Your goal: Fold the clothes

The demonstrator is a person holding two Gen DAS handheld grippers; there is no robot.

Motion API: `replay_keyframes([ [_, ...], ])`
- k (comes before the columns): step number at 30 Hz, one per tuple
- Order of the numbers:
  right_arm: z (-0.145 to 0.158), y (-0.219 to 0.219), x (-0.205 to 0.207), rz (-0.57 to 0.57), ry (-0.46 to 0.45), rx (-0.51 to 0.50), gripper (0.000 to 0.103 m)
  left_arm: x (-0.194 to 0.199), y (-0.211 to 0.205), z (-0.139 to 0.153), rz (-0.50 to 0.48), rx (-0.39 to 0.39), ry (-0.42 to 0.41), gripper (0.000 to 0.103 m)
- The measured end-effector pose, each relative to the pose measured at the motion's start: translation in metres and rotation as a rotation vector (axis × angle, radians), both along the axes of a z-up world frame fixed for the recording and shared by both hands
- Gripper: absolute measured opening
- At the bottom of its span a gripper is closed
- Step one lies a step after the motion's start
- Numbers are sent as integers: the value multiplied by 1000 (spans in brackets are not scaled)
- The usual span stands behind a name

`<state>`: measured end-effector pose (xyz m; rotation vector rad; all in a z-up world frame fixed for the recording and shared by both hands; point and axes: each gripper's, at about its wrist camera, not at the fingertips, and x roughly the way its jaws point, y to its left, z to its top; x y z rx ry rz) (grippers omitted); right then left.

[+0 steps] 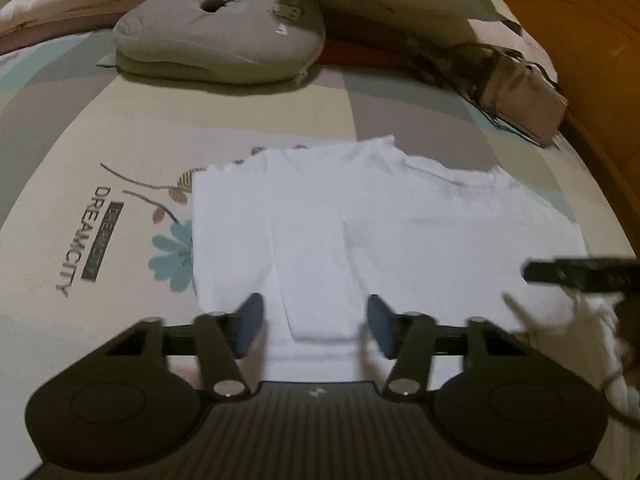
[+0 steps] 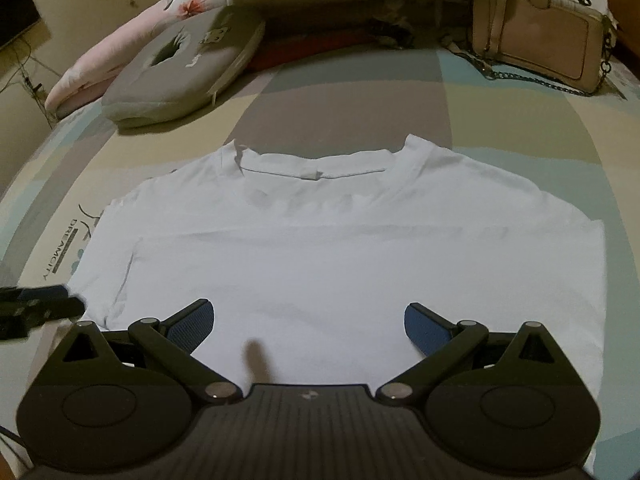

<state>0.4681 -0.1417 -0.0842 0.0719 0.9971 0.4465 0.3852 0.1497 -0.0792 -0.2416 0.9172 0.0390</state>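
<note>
A white T-shirt lies flat on the bed, just ahead of and below both pairs of fingers, its collar on the far side. One sleeve is folded in over the body, forming a long strip that runs between the left gripper's fingers. That gripper hangs over the shirt's near hem with its fingers partly apart and nothing pinched between the blue pads. The right gripper hovers above the near middle of the shirt, fingers spread wide and empty. Beyond the fingertips, past the collar, a grey cushion with a hole in it rests to the left, and a pink handbag with a chain strap sits to the right. The bed sheet carries a flower print and the words DREAMCITY, left of the shirt.
</note>
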Motion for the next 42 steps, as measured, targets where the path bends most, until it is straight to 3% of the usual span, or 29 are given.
replay_keyframes([
  [10,-5,-29,-27,-35,34,-27,103,27,-5,-23,4,69,66,45],
  [15,-15,-65,-43,-175,74,-67,103,22,-12,-16,-9,106,80,45],
  [21,-6,-84,-66,-216,53,-93,103,2,-41,1,-148,195,54,53],
  [31,-3,-60,-116,197,-76,-239,103,-71,-87,-5,-432,335,34,56],
  [36,-12,-62,-154,415,-79,-329,103,-120,-91,-18,-547,371,61,61],
  [38,-17,-68,-169,450,-69,-357,103,-135,-85,-19,-551,363,62,66],
  [42,-15,-84,-192,395,-18,-382,103,-156,-67,-20,-567,330,69,74],
])
